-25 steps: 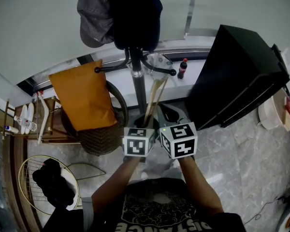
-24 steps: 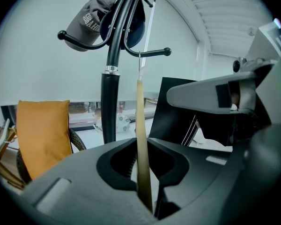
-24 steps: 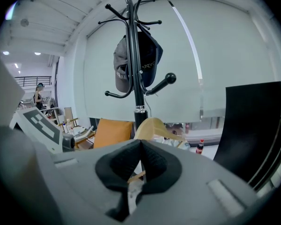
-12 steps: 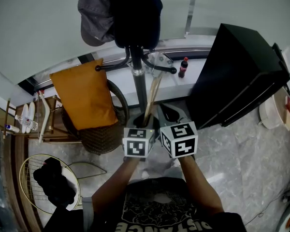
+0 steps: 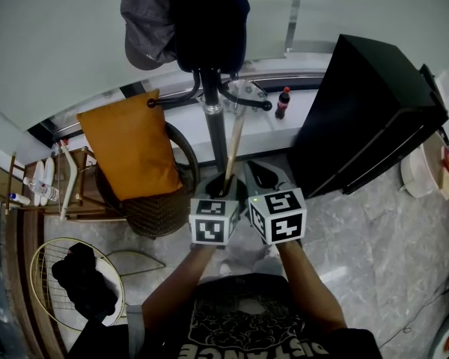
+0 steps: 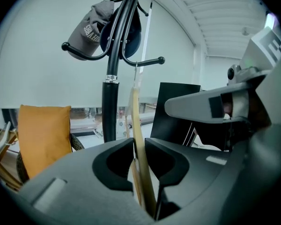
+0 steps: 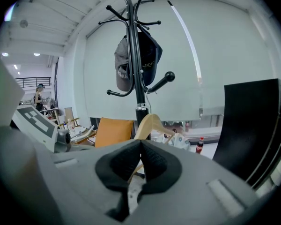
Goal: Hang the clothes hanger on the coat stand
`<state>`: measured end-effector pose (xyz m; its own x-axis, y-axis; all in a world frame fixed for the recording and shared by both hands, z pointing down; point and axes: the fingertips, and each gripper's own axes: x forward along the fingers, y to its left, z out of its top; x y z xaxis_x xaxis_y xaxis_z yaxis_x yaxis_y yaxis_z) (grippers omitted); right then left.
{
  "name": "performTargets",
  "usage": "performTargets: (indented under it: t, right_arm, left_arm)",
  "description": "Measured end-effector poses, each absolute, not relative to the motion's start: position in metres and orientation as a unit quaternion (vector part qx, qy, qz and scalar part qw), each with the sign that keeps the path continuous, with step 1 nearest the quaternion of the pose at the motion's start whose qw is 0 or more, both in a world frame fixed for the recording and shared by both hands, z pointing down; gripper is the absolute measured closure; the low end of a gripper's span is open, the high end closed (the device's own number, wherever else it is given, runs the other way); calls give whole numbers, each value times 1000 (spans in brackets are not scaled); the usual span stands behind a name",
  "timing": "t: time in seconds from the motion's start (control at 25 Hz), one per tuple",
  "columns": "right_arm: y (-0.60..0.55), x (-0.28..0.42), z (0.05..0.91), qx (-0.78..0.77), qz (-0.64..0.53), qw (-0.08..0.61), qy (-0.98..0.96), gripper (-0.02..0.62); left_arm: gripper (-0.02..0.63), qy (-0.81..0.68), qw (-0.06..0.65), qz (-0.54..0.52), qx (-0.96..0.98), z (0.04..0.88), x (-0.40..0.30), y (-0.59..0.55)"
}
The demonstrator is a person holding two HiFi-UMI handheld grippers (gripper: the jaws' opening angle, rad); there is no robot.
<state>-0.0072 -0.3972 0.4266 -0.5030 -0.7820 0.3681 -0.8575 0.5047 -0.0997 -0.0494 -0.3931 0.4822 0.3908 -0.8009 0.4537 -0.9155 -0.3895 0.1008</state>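
Note:
The black coat stand point(image 5: 213, 122) rises straight ahead, with curved hooks point(image 5: 266, 107) partway up and two caps point(image 5: 146, 21) hung at its top. A pale wooden hanger point(image 5: 234, 144) stands edge-on just right of the pole, and my left gripper point(image 5: 224, 189) is shut on its lower part. In the left gripper view the hanger point(image 6: 136, 121) runs up between the jaws toward a stand hook point(image 6: 152, 61). My right gripper point(image 5: 263, 176) sits beside the left one, shut with nothing in it. In the right gripper view the hanger point(image 7: 151, 122) shows beyond the jaws, before the stand point(image 7: 139, 90).
An orange cushion point(image 5: 127, 152) leans in a wicker chair left of the stand. A tall black cabinet point(image 5: 367, 118) stands on the right, with a cola bottle point(image 5: 282, 105) on the sill behind. A wire basket point(image 5: 41, 264) holding dark cloth lies at lower left.
The hanger has turned edge-on and shifted a little left toward the pole; its two arms no longer show spread apart. Both grippers have barely moved.

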Motion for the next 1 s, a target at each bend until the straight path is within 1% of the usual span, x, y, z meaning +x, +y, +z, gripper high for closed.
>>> performTargets:
  t: [0.52,1.0]
  right_arm:
    - [-384,-9,429,481,136,142,-855,595]
    - [-369,-15,425,487,134,137,-852,595]
  left_arm:
    - [549,-526,162,159,820,475,-52,-383]
    - [551,-518,148,123,833,438,-53,-373]
